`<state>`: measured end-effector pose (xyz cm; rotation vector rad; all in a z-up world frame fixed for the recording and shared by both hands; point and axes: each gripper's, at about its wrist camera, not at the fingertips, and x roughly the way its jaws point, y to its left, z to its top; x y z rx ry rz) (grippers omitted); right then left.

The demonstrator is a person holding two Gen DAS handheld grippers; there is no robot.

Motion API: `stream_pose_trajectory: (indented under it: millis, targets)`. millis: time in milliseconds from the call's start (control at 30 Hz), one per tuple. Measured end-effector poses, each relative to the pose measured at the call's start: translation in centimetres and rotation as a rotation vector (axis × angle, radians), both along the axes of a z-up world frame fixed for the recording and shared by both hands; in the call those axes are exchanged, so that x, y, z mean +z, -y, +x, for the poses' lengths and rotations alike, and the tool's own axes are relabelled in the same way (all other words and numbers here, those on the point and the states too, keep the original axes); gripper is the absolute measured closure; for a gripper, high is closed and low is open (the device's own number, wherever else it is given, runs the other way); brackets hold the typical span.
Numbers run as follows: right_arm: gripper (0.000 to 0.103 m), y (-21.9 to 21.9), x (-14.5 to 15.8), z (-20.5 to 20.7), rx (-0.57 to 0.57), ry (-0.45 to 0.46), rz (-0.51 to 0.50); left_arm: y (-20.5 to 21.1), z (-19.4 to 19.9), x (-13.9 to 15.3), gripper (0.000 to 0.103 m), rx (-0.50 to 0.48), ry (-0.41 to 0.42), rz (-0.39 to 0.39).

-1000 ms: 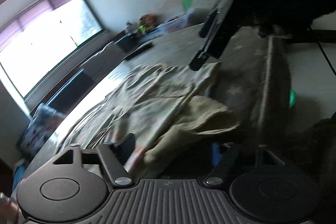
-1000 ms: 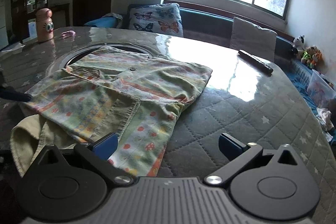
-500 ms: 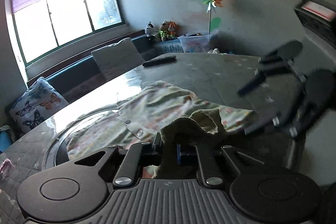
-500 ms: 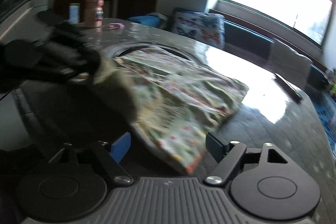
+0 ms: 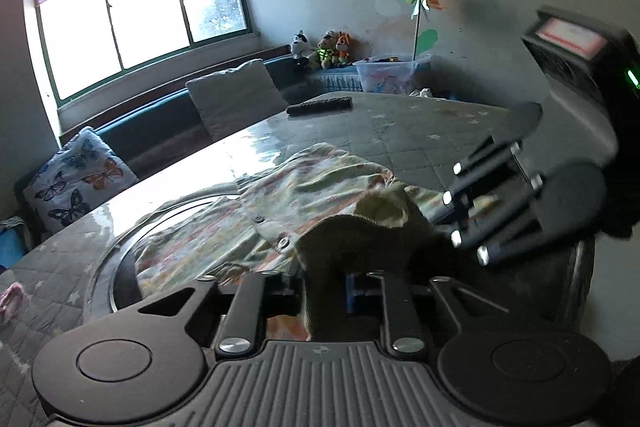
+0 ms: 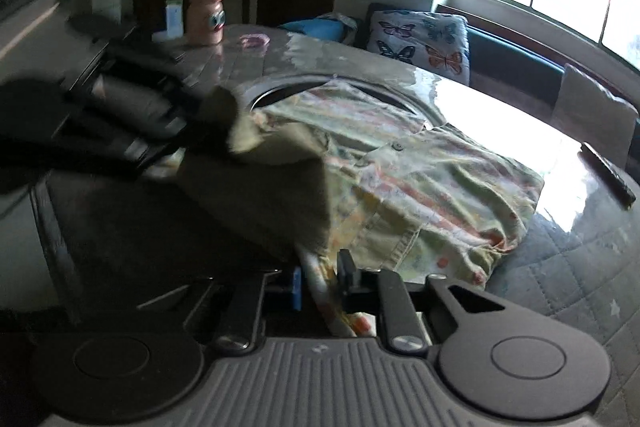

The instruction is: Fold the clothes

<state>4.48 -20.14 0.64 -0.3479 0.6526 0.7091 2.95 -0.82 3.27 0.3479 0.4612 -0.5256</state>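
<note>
A pale green patterned shirt with small buttons lies on the grey quilted table. It also shows in the right wrist view. My left gripper is shut on the shirt's near edge, whose olive underside is lifted and turned up. My right gripper is shut on another part of the near hem. Each gripper shows, blurred, in the other's view: the right one beside the lifted fold, the left one at the left holding raised cloth.
A black remote lies at the table's far side. A round inset ring lies under the shirt. A pink bottle and a small pink thing stand at the far left. Cushions line a window bench.
Both grippers have closed on the shirt's near edge. The left one closed first and lifted the hem, showing the olive underside; the right one was open half a second ago.
</note>
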Motion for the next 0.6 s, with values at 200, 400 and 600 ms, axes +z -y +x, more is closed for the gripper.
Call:
stream_pose_trajectory:
  millis: [200,400,600]
  targets:
    - [0.091,0.2,1.6,1.2,-0.023,0.017,0.049,-1.5,-2.6,-1.2,0.047,0.058,0.029,0.065]
    - [0.092,0.3,2.4,1.5,-0.041,0.043,0.068,-3.0,-2.2,-3.5,0.051,0.159,0.039,0.169]
    - [0.095,0.6,2.4,0.9,-0.065,0.054,0.087,-3.7,-1.7,-4.5,0.09,0.164,0.066,0.229]
